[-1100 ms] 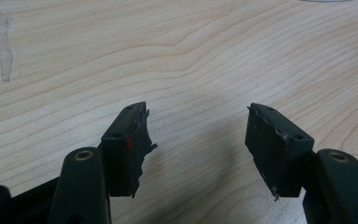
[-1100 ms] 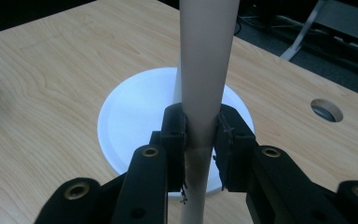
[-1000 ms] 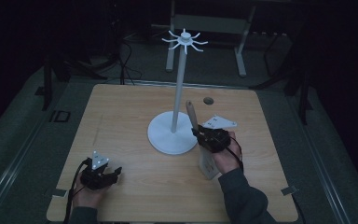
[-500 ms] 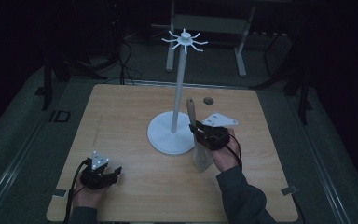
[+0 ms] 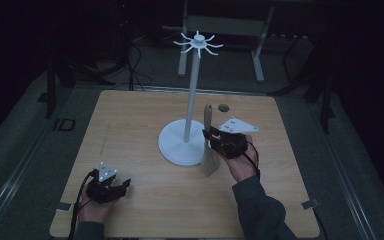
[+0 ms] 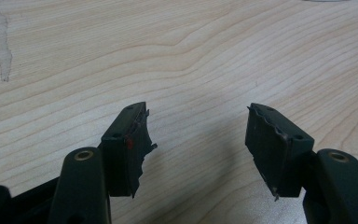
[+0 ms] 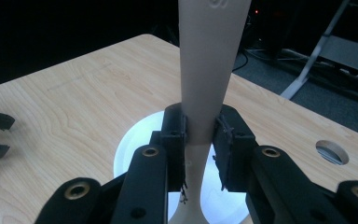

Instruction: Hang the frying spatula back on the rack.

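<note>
A pale wooden worktop (image 5: 130, 130) sits in a dim room, seen from above. Near its middle stands a white stand (image 5: 192, 90): a round flat base, a tall thin pole, and a ring of short prongs at the top.

Just right of the base, the right gripper (image 5: 214, 138) is clamped on a beige spatula (image 5: 209, 145), held upright by the narrow part of its handle. The broad blade hangs low, near the worktop, and the handle end points up beside the pole. In the right gripper view, both black jaws press against the handle, with the white base behind it.

At the near left corner, the left gripper (image 5: 122, 186) rests low over the worktop in the person's hand. In the left gripper view, its jaws stand wide apart with bare wood between them.

A small round hole (image 5: 223, 107) lies in the worktop, far right of the stand.
</note>
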The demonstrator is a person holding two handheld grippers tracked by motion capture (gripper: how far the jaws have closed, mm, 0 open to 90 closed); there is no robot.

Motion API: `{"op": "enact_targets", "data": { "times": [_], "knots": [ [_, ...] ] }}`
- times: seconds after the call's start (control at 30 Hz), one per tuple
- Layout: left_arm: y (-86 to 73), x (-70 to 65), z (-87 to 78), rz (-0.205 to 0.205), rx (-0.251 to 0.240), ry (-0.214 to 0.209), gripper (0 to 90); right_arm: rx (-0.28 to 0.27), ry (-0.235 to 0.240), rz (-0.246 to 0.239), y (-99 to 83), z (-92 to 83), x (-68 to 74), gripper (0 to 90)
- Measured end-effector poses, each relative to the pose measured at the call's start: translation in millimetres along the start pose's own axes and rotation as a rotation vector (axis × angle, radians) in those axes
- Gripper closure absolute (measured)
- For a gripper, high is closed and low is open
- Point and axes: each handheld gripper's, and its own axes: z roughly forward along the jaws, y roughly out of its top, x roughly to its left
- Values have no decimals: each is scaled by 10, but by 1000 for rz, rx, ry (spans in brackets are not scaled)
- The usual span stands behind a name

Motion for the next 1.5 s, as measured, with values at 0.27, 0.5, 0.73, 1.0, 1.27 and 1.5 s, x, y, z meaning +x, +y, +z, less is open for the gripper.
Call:
{"op": "enact_targets", "data": {
  "times": [0.27,0.5,0.73,1.0,1.27,1.5],
  "knots": [
    [0,0,2,1,0,-1,395,-26,-9,2,41,-26,-33,748],
    [0,1,-1,1,0,0,395,-43,-15,9,99,-44,-59,748],
    [0,3,-1,1,-1,1,395,-62,-16,19,153,-52,-99,748],
    [0,6,-4,2,1,0,395,-73,-21,34,211,-48,-145,747],
    [0,5,-4,0,-1,1,395,-86,-20,46,291,-52,-190,747],
    [0,6,-4,0,-1,1,395,-104,-21,53,359,-68,-208,747]
  ]
}}
